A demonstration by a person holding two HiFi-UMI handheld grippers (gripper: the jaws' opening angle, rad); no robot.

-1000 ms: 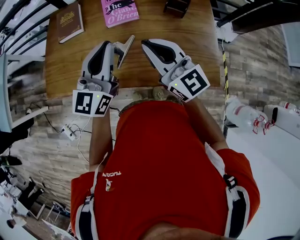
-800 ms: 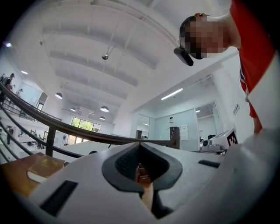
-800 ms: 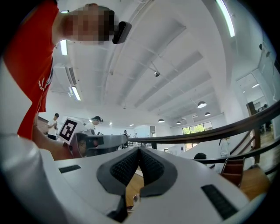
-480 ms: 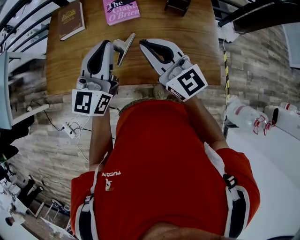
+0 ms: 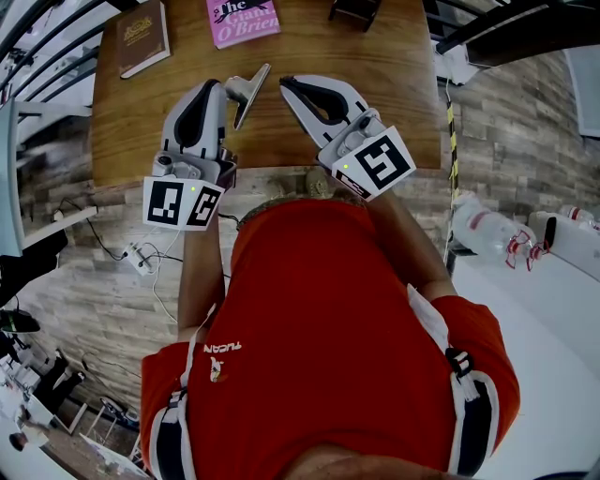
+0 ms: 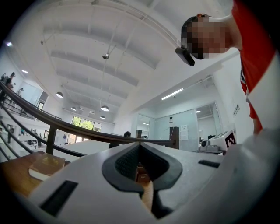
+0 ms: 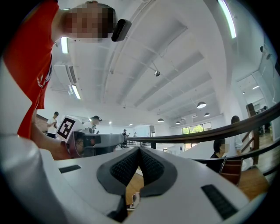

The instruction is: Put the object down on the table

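Pressing together at their tips, the jaws of the left gripper (image 6: pixel 139 145) leave no gap between the black ribbed pads (image 6: pixel 125 164), and its own view shows nothing caught there. From the head view, a silvery metal piece (image 5: pixel 247 92) (wedge-shaped, bright along its upper edge) sits right against that gripper's tip. Whether it is pinched or merely touching cannot be told, nor whether it rests on the wood or hangs above it. The right gripper (image 7: pixel 139 149) is closed too, its pads meeting at the tip with nothing between them. Its tip points toward the metal piece from the right and stands just apart from it. Both grippers angle inward over the near half of the wooden table (image 5: pixel 394 84), in front of the person's red shirt (image 5: pixel 319 309). Farther back on the table lie a pink book (image 5: pixel 242 21), behind the metal piece, and a brown book (image 5: pixel 141 37) near the left corner, well apart from each other. A dark object (image 5: pixel 354 9) at the far side is cut off by the top edge. Both gripper views tilt upward to a white ceiling (image 6: pixel 109 52) with hanging lamps (image 6: pixel 105 108).
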